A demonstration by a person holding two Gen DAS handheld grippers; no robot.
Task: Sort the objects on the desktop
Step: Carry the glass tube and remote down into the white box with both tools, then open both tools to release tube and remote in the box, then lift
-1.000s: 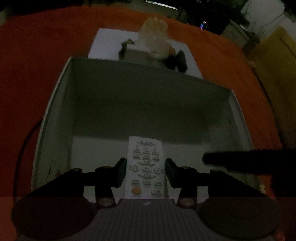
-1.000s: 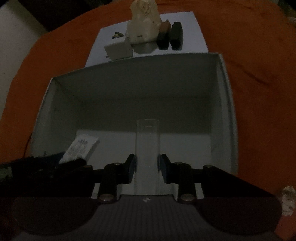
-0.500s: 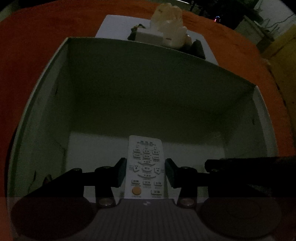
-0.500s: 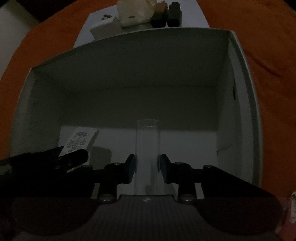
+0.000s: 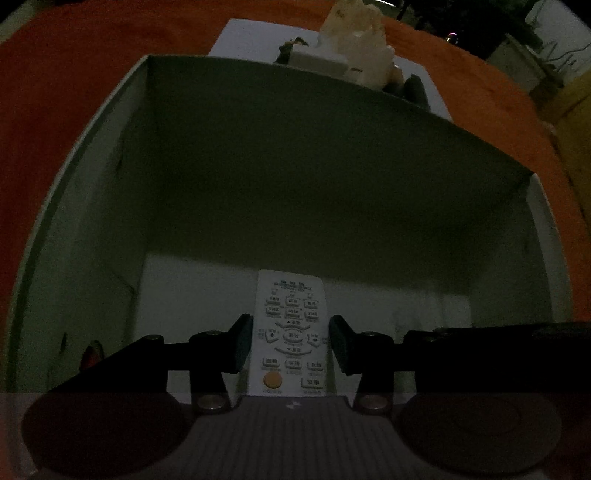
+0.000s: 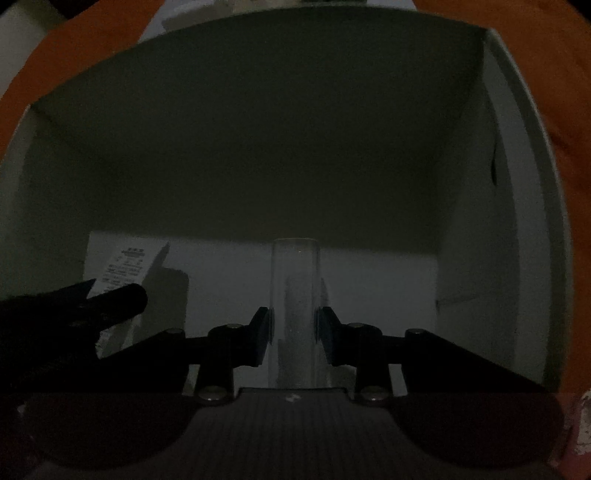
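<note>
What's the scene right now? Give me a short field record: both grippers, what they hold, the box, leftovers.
left gripper: shut on remote, low inside box
right gripper: shut on clear tube, upright, low inside box
box: white, open top, on orange cloth
contact with box floor: cannot tell for either item
left outside: pale lumpy object and white block on white sheet behind box

The light was dim all around me. An orange cloth (image 5: 66, 92) covered the worktop, filling the upper left of the left wrist frame. At the upper right, the room beyond lay dark, with a pale wall (image 5: 557, 22) and something yellow (image 5: 576, 122).
</note>
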